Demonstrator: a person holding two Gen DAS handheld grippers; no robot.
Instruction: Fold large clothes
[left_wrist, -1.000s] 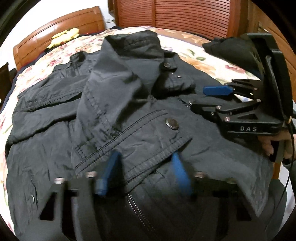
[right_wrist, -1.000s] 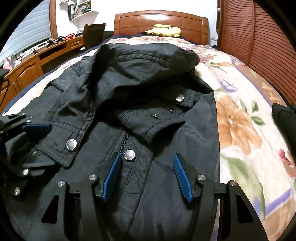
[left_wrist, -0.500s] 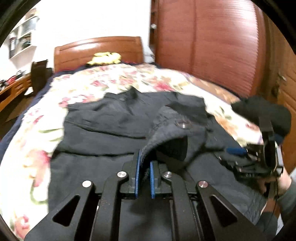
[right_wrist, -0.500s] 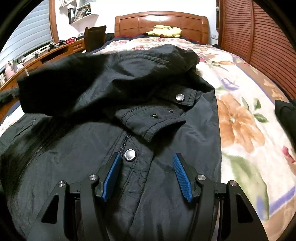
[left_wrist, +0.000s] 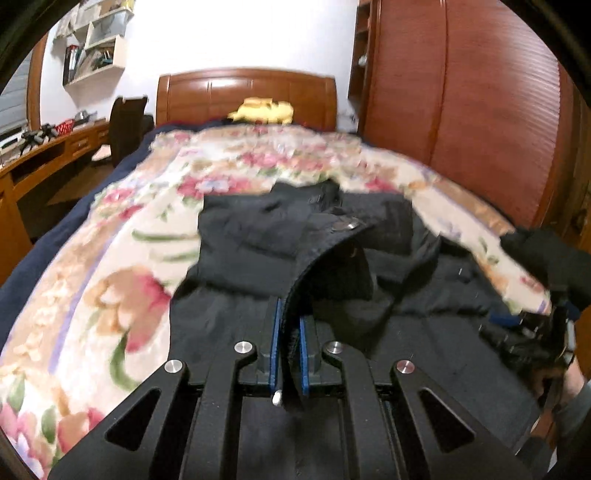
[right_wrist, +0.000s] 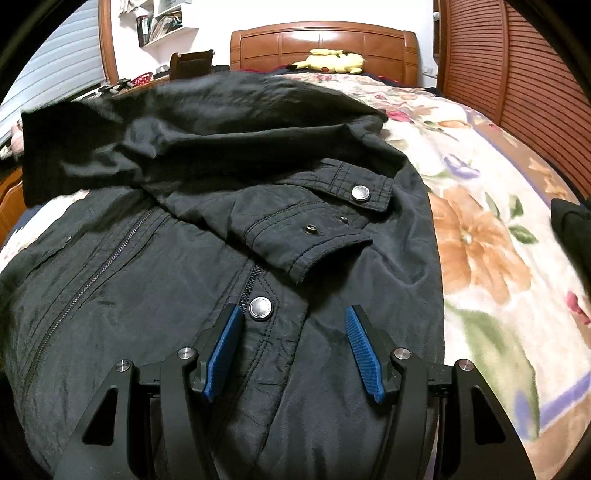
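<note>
Floral bedspread (right_wrist: 487, 236) under black jacket (right_wrist: 184, 280), fold barely started: my left gripper (left_wrist: 287, 347) clamps its front flap, right gripper (right_wrist: 291, 350) open above the zip

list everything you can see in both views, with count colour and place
jacket: 1, black, spread on the bed, one edge lifted
bedspread: 1, cream floral, under the jacket
headboard: 1, brown wood, far end
plush toy: 1, yellow, by the headboard
dark garment: 1, black, bed's right edge
desk: 1, brown wood, left of the bed
left gripper: 1, black with blue pads, shut on the jacket's edge
right gripper: 1, black with blue pads, open over the jacket
</note>
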